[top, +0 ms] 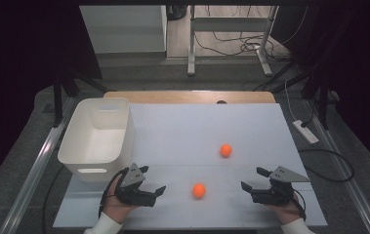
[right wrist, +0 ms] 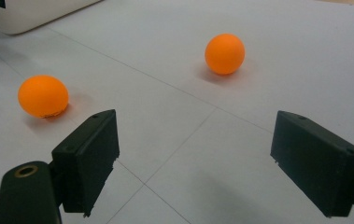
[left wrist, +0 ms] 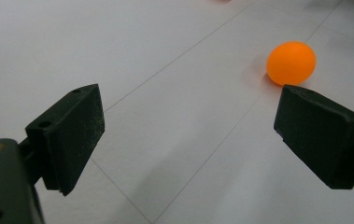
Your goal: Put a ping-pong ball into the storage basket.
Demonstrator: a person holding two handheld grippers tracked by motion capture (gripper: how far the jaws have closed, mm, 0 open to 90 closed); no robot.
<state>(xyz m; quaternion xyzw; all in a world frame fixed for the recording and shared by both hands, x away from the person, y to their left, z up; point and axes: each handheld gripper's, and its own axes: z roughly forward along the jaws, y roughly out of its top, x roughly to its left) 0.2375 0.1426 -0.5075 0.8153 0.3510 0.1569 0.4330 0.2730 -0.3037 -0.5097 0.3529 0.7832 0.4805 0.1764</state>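
Left gripper (top: pixel 152 179) sits lower left of the high view, jaws spread wide, nothing between them. Right gripper (top: pixel 252 178) lower right, jaws also spread, empty. Nearer small orange ball (top: pixel 199 190) lies on the white table sheet (top: pixel 197 126) between both grippers, lower centre, touching neither. In the left gripper view that ball (left wrist: pixel 291 63) is upper right, just beyond the right-hand jaw tip. Second small orange ball (top: pixel 226 150) lies further up, right of centre, well apart from the first. Tall white plastic bin (top: pixel 98 139) stands at left edge of sheet, just above the left gripper. Bare sheet between each gripper and the balls, nothing blocking.
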